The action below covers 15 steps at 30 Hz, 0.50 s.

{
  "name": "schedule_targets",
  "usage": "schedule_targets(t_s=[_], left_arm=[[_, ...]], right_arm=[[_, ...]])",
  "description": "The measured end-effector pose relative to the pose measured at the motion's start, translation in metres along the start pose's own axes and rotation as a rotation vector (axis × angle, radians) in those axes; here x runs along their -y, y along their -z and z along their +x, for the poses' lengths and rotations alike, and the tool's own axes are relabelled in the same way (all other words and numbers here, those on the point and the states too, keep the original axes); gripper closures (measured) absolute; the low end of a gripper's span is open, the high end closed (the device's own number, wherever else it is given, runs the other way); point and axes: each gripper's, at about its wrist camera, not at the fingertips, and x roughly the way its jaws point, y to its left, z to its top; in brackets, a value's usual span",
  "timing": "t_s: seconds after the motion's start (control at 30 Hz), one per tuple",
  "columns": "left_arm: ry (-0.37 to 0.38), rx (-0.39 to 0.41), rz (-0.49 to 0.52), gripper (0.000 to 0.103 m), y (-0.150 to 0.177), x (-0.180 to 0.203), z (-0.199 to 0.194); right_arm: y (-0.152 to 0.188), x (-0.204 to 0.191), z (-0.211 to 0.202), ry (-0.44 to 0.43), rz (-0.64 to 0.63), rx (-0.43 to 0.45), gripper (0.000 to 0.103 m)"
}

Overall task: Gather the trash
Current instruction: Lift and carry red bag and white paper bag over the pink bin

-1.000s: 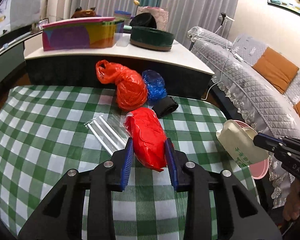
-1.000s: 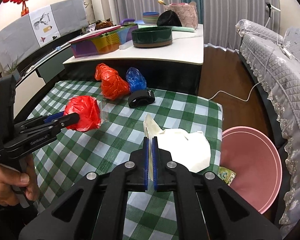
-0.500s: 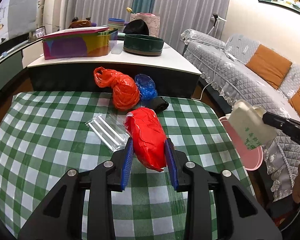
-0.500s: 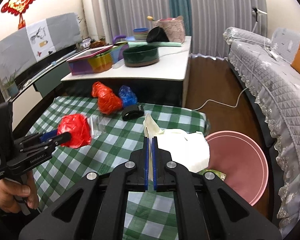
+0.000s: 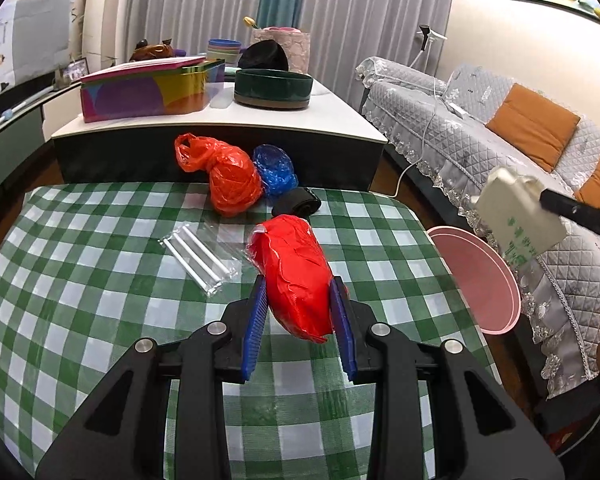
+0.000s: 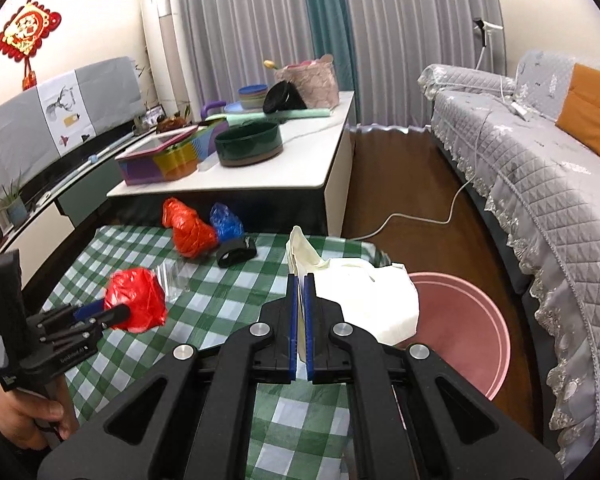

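Observation:
My left gripper [image 5: 299,292] is shut on a red plastic bag wad [image 5: 292,272] and holds it above the green checked table [image 5: 80,264]; the wad also shows in the right wrist view [image 6: 137,300]. My right gripper [image 6: 299,280] is shut on a cream paper bag [image 6: 364,300], held above the table's right edge beside the pink bin [image 6: 460,328]. The paper bag also shows in the left wrist view [image 5: 520,216], above the pink bin [image 5: 476,276]. An orange bag [image 5: 230,176], a blue bag [image 5: 276,168], a black roll [image 5: 296,202] and a clear pack of white straws [image 5: 198,256] lie on the table.
A white counter [image 5: 220,124] with a colourful box [image 5: 148,88] and a dark green bowl [image 5: 274,88] stands behind the table. A grey quilted sofa [image 5: 480,128] runs along the right. A white cable [image 6: 416,216] lies on the wooden floor.
Both grippers have risen and pulled back with their loads. The paper bag has moved right, from over the table edge to above the pink bin.

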Motion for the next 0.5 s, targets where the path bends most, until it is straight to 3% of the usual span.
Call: schedule_targets(t_s=[0.5], left_arm=[[0.036, -0.032, 0.049, 0.072, -0.005, 0.049, 0.025]], right_arm=[[-0.015, 0.034, -0.013, 0.076, 0.024, 0.054, 0.1]])
